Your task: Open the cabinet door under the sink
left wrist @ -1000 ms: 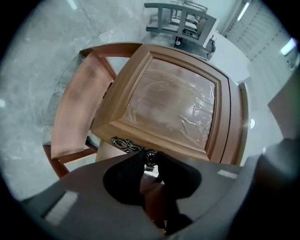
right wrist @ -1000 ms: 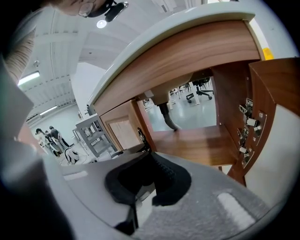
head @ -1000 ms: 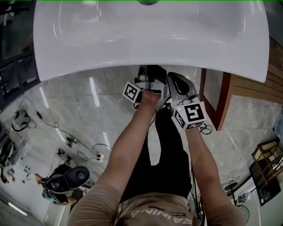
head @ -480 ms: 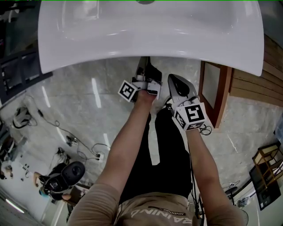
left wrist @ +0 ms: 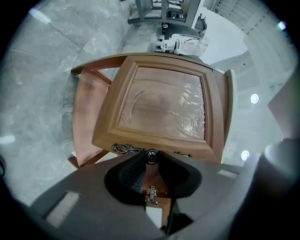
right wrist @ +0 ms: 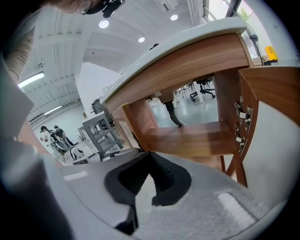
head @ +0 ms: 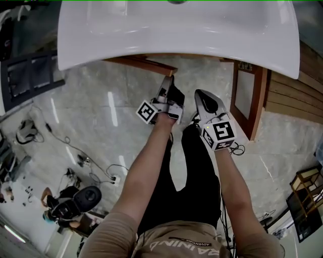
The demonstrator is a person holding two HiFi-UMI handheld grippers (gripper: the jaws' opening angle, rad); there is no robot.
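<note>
Under the white sink (head: 171, 35) stands a wooden cabinet with two doors. My left gripper (head: 169, 86) is shut on the dark round knob (left wrist: 151, 156) of the left door (left wrist: 161, 110), which stands swung out from the cabinet frame (left wrist: 86, 110); its top edge (head: 144, 64) shows below the sink. The right door (head: 246, 98) is wide open, its hinges (right wrist: 241, 123) showing. My right gripper (head: 204, 100) hangs beside the left one, shut and holding nothing (right wrist: 151, 157). It faces the open cabinet with its shelf (right wrist: 192, 140) and drain pipe (right wrist: 172, 112).
A marble floor (head: 91, 116) lies below, with cables (head: 98, 171) and a person's gear at the lower left. Wooden slat panelling (head: 290, 95) runs along the right. A small stool (head: 307, 181) stands at the far right. A metal cart (left wrist: 161, 11) stands beyond the left door.
Both grippers have drawn back away from the sink. The left door has come out with the left gripper, and its edge now shows from under the sink.
</note>
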